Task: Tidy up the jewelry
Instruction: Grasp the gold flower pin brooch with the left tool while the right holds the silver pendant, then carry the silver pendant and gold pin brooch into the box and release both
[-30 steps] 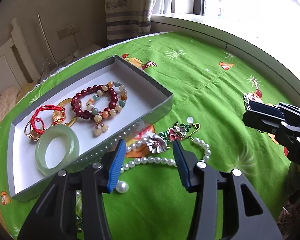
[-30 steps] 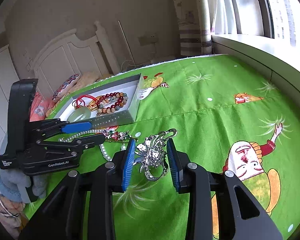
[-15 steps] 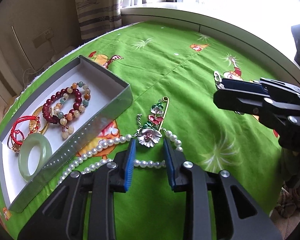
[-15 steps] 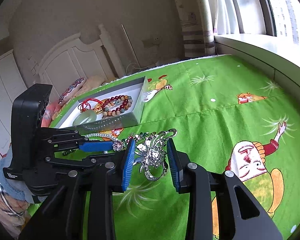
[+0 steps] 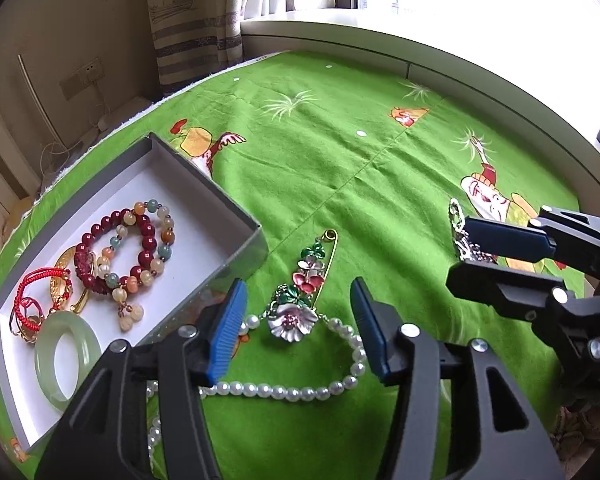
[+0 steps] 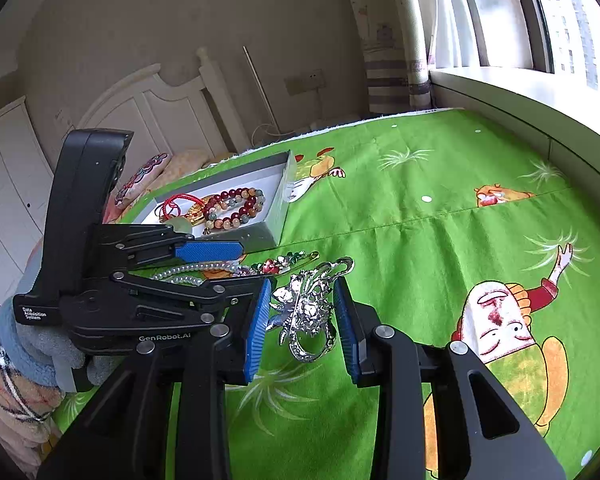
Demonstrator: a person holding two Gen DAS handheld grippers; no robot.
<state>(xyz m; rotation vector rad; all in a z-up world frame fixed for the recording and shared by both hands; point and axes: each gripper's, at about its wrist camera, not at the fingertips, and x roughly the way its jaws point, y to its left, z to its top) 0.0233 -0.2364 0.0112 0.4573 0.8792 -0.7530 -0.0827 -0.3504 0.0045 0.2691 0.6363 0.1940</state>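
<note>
Widening from its narrow set of half a second before, the left gripper stood empty astride the flower brooch on the pearl necklace, right of the jewelry box. That likely meant a fresh grasp there, while the right gripper held its silver brooch clamped, not yet boxed.

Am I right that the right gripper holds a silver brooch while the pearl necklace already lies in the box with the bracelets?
Not quite. The pearl necklace lies on the green bedspread outside the box, as the left wrist view shows. The rest holds: the right gripper is shut on the silver brooch, and the bracelets are in the box.
</note>
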